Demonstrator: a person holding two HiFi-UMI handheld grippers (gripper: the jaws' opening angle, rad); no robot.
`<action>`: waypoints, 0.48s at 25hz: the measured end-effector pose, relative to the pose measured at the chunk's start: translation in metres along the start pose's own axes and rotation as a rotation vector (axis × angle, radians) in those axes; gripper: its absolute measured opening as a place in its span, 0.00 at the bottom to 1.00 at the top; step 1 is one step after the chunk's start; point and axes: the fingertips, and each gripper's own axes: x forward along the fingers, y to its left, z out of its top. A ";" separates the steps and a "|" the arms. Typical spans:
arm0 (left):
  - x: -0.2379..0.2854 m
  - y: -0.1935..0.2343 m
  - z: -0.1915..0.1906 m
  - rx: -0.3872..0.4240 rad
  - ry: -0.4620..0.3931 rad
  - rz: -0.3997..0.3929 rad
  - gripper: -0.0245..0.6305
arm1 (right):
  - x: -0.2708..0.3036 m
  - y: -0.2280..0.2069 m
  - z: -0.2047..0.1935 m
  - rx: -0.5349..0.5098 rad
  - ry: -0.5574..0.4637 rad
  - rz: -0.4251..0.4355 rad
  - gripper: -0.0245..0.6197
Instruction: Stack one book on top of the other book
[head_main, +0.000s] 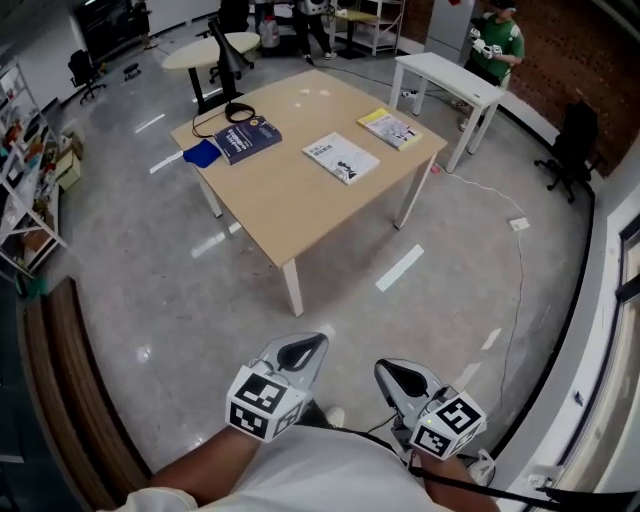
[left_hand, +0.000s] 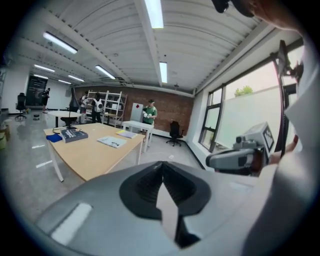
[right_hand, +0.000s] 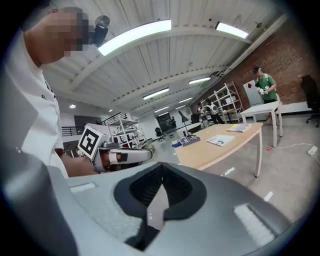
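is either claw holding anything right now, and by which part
Nothing is held. The left claw and right claw are both shut and empty, short of the table where the blue book and white book lie.

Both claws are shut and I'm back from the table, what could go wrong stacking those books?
The white book lies flat on the table; a claw may fail to get under it. The floor cable beside the table could trip you. Both the left claw and right claw must open first.

A person in green (head_main: 498, 45) stood behind a white table (head_main: 445, 72). Black headphones (head_main: 238, 112) lay on the wooden table (head_main: 290, 200).
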 end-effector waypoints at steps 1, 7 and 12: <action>0.010 -0.002 0.003 0.004 0.009 -0.007 0.05 | -0.005 -0.010 0.002 0.014 -0.004 -0.012 0.04; 0.080 -0.002 0.019 0.013 0.034 -0.046 0.05 | -0.014 -0.072 0.014 0.040 -0.014 -0.070 0.04; 0.146 0.019 0.040 -0.003 0.015 -0.039 0.05 | -0.007 -0.138 0.034 0.044 0.022 -0.097 0.04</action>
